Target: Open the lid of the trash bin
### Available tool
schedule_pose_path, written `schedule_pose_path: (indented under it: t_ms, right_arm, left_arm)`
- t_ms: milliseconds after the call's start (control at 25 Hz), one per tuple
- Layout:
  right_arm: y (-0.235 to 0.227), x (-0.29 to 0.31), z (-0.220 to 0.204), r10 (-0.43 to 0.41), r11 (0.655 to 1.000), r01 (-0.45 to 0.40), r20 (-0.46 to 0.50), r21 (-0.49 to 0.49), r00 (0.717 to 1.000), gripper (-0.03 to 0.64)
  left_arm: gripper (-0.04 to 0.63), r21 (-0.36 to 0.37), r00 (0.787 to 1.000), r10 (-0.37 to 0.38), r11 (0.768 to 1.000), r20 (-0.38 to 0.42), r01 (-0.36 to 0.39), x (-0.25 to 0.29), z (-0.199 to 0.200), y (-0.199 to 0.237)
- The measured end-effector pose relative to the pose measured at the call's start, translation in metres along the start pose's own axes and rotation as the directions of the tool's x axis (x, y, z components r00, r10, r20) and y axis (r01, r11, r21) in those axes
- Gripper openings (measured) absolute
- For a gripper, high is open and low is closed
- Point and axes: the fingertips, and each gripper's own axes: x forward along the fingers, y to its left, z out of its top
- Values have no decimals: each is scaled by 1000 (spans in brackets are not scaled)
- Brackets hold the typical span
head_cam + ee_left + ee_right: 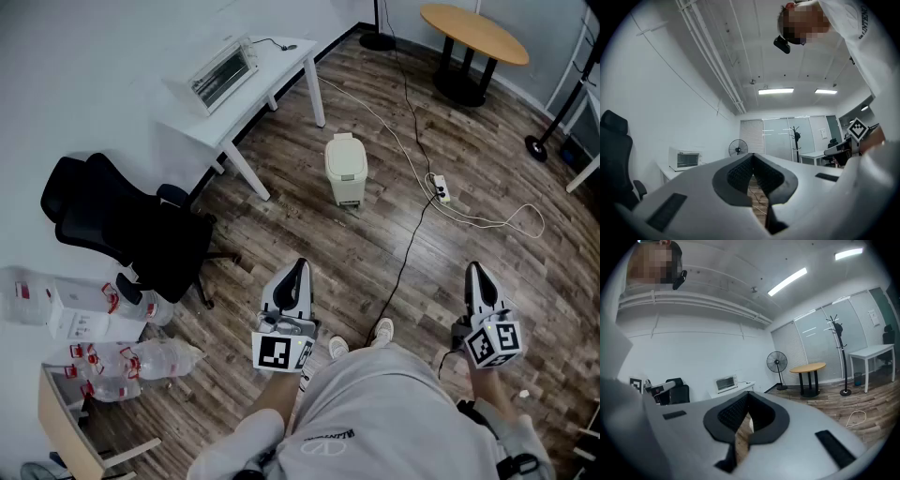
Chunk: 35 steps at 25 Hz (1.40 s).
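Cream plastic trash bin (pixel 345 169) shut, well ahead on wood floor (pixel 281 220). Left gripper (pixel 297 269), right gripper (pixel 474 274): jaws together, empty. We'd step close, lift lid's front lip.

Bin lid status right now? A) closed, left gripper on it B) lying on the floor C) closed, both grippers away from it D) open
C: the lid sits shut on the trash bin, and the left gripper and right gripper are both well short of it.
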Motion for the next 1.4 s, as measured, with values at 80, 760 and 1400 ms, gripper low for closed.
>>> schedule_pose_path:
  t_ms: [80, 760, 1400]
  right_arm:
    - [0, 2, 0, 2, 1000, -2, -1, 0, 1000, 15]
    - [-18, 13, -4, 44, 998, -43, -27, 39, 999, 16]
    - [-90, 44, 12, 129, 989, -127, -28, 77, 991, 17]
  left_arm:
    - [0, 1, 1000, -1, 1000, 0, 1, 1, -1, 1]
    - [0, 9, 1000, 4, 1000, -13, -4, 18, -4, -11]
    - [0, 36, 1000, 7, 999, -18, -6, 80, -3, -74]
